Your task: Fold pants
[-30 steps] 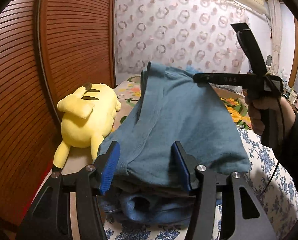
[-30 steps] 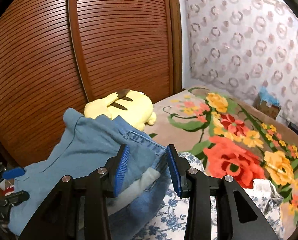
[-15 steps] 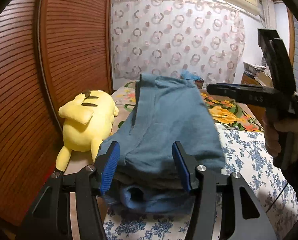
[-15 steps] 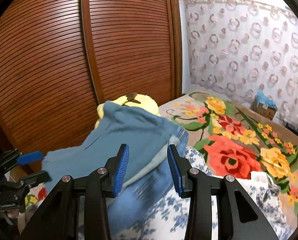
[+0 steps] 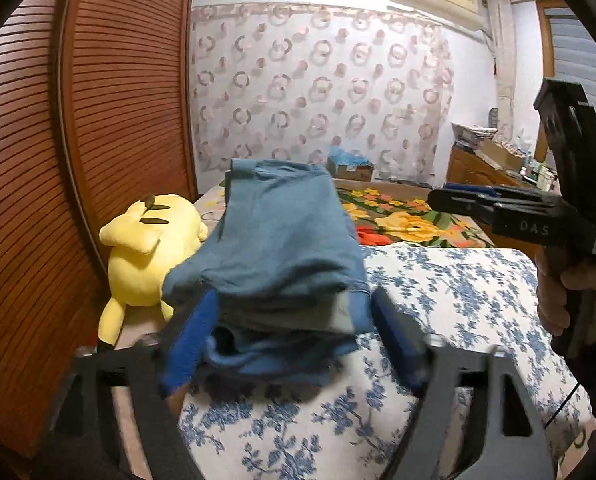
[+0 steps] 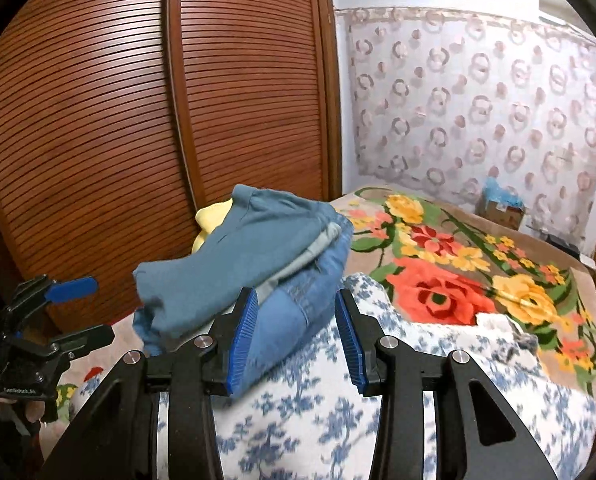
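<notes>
Bedroom setting: a bed carries a blue-and-white floral sheet (image 5: 437, 280) over a flowered blanket (image 6: 457, 280), with a slatted wooden wardrobe (image 6: 138, 100) filling the left of both views and a circle-patterned curtain (image 5: 317, 92) behind.

The folded pants (image 5: 278, 256), a stacked blue denim bundle, sit at frame centre in the left wrist view, resting on the sheet. A yellow plush toy (image 5: 146, 256) lies just left of the bundle, against the wardrobe.

Left gripper (image 5: 294, 344): jaws have just been opening. They stand wide apart, one blue pad on each side of the bundle's near edge, neither pressing on the cloth.

Right gripper (image 6: 296, 336): jaws apart at moderate width. The denim edge lies against the left pad; the right pad is clear of it. In the left wrist view this gripper appears at right frame edge, held by a hand (image 5: 557, 292).
</notes>
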Motion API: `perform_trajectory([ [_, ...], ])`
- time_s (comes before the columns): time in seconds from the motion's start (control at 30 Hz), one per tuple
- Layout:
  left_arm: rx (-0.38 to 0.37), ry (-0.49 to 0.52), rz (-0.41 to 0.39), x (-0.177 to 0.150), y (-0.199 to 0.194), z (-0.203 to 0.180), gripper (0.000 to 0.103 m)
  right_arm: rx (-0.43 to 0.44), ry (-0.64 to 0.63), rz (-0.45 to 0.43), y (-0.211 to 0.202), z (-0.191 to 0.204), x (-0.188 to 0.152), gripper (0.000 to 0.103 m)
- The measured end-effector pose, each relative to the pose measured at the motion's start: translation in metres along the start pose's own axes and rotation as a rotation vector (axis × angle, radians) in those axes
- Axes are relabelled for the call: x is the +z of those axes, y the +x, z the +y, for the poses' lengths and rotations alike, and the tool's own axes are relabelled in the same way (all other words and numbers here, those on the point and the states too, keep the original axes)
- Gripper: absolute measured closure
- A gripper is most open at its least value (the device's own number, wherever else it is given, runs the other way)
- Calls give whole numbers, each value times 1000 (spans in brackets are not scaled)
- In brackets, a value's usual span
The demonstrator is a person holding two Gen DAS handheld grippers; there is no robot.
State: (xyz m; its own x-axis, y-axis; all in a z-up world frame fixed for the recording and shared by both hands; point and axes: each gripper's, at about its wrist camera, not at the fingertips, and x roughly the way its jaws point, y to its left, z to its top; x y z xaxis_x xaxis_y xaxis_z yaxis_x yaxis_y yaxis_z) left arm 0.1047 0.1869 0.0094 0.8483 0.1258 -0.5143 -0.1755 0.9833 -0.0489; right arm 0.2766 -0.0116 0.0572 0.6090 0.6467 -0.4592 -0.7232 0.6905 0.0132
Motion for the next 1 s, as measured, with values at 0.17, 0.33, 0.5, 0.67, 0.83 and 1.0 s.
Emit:
perform_trajectory([
  [0.17, -28, 19, -9, -7, -15, -11, 0, -28, 16, -11, -32, 13, -17, 61],
  [0.33, -38, 37, -19, -13, -29, -23, 0, -57, 47, -21, -59, 20, -35, 58],
  [0.5, -69, 44, -18, -19, -36, -33, 0, -102, 71, -27, -86, 32, -53, 53],
  [0.67, -120, 43, -25, -29, -45, -46, 0, -143, 90, -27, -108, 46, -68, 48],
  [0.83, -102, 59, -13, -38, -51, -57, 0, -167, 116, -36, -128, 60, -80, 44],
  [1.0, -116, 51, 2, -47, -57, -64, 0, -198, 133, -35, -147, 72, -94, 41],
])
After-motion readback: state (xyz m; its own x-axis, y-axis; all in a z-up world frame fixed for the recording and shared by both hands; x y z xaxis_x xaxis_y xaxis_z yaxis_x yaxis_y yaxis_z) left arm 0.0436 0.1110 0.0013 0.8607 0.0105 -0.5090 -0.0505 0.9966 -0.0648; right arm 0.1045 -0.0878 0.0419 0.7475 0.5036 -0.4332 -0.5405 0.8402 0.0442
